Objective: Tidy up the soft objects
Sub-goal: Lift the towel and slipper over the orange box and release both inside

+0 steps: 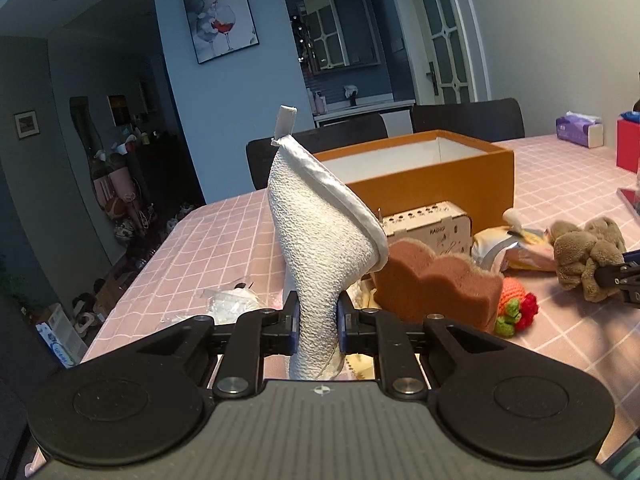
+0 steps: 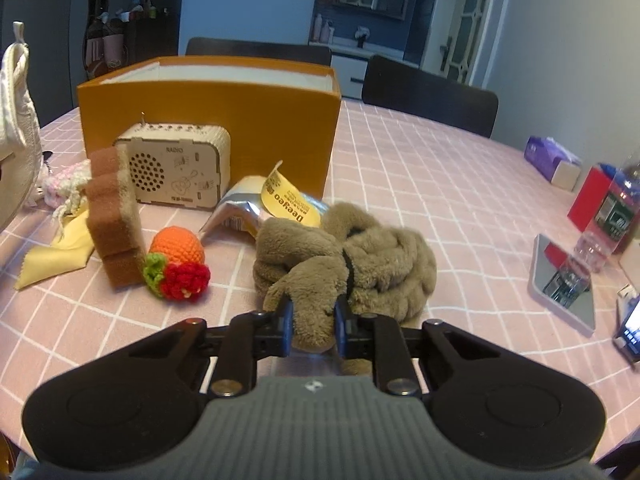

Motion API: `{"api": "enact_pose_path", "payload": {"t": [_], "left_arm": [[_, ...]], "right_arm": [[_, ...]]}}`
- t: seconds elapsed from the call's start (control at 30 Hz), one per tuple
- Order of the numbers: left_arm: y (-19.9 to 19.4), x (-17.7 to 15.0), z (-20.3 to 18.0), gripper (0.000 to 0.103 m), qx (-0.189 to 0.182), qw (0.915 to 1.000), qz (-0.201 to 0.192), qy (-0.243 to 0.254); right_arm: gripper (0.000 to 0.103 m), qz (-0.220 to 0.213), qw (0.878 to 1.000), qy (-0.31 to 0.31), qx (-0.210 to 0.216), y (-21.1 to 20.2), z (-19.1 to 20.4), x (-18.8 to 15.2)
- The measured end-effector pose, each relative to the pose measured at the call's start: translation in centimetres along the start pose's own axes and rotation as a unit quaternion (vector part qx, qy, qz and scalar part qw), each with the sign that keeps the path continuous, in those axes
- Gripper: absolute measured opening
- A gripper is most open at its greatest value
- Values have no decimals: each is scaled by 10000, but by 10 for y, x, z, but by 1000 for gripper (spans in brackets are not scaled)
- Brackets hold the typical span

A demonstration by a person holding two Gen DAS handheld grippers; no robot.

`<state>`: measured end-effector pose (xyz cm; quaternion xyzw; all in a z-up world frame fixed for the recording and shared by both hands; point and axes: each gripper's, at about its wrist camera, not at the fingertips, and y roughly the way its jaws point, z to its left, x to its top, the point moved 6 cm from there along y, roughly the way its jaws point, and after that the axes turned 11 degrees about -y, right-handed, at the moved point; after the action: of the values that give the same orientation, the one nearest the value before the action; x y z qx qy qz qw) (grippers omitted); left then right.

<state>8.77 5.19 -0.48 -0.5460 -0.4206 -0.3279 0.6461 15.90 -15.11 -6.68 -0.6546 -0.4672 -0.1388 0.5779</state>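
Observation:
My left gripper (image 1: 318,326) is shut on a white textured cloth (image 1: 320,232) with a hanging loop, held upright above the pink checked table (image 1: 192,256); the cloth also shows in the right wrist view (image 2: 16,120). My right gripper (image 2: 313,322) is shut on a brown plush towel (image 2: 360,256) that lies bunched on the table; the towel also shows in the left wrist view (image 1: 588,256). An open orange box (image 2: 208,120) stands behind; it also shows in the left wrist view (image 1: 436,176). A brown sponge (image 2: 114,216), crocheted orange and red fruits (image 2: 178,264) and a yellow cloth (image 2: 60,252) lie in front of it.
A wooden toy radio (image 2: 176,168) and a silver snack bag (image 2: 256,204) sit against the box. A pink-white knit piece (image 2: 66,184) lies left. A tissue pack (image 2: 554,160), red box (image 2: 588,200), water bottle (image 2: 612,216), mirror (image 2: 564,280) and phone (image 2: 630,328) stand right. Dark chairs (image 2: 428,96) line the far edge.

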Motion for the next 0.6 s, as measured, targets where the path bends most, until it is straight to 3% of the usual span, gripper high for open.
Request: {"api": "enact_pose_path", "payload": {"t": [0.33,0.6], "left_arm": [[-22,13,-10,19,-556,9983,-3,-161],[-39,27,-13,19,-810,9966,-143,-11]], "right_arm": [[17,-487,9986,-220,42,-54,-4,8],[17,-924,9949,-367,153,-90,-6,29]]}}
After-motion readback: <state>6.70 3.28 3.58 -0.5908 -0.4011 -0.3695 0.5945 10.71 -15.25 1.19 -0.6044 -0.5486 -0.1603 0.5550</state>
